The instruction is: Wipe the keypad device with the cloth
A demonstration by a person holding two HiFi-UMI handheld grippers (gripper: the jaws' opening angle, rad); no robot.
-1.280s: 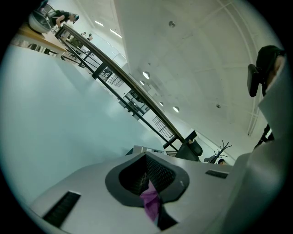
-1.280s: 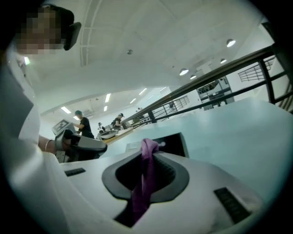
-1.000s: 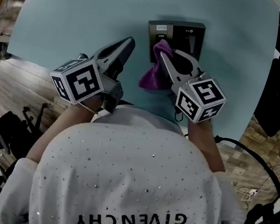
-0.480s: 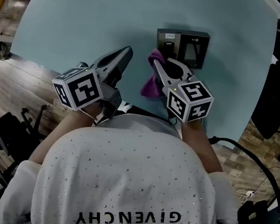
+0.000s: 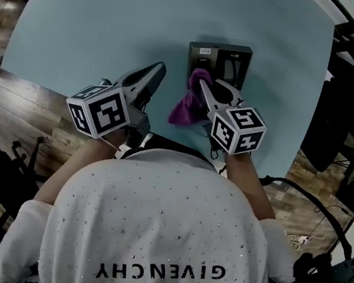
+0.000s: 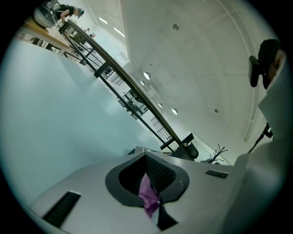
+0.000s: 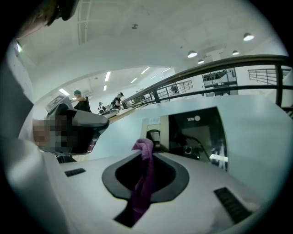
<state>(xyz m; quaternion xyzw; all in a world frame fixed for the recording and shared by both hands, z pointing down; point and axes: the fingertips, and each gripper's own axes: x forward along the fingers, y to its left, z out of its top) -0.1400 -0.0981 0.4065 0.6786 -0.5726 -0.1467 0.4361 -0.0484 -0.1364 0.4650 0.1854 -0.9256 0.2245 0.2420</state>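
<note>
The dark keypad device (image 5: 220, 58) lies flat on the pale blue table (image 5: 91, 14), ahead of me and a little right of centre. My right gripper (image 5: 202, 82) is shut on a purple cloth (image 5: 184, 110). The cloth's top reaches the device's near edge and the rest hangs below the jaws. In the right gripper view the cloth (image 7: 143, 183) runs down the closed jaws, with the device (image 7: 194, 132) just beyond. My left gripper (image 5: 155, 71) hovers left of the device, jaws together. In the left gripper view, a purple sliver (image 6: 149, 196) shows in its slot.
The table's near edge runs just under both grippers, with wooden floor (image 5: 3, 127) beyond its left corner. Black stands and cables (image 5: 330, 198) crowd the right side. A railing (image 7: 219, 68) crosses behind the table in the right gripper view.
The right gripper has drawn the cloth back from the device's left part to its near edge. The left gripper has hardly moved.
</note>
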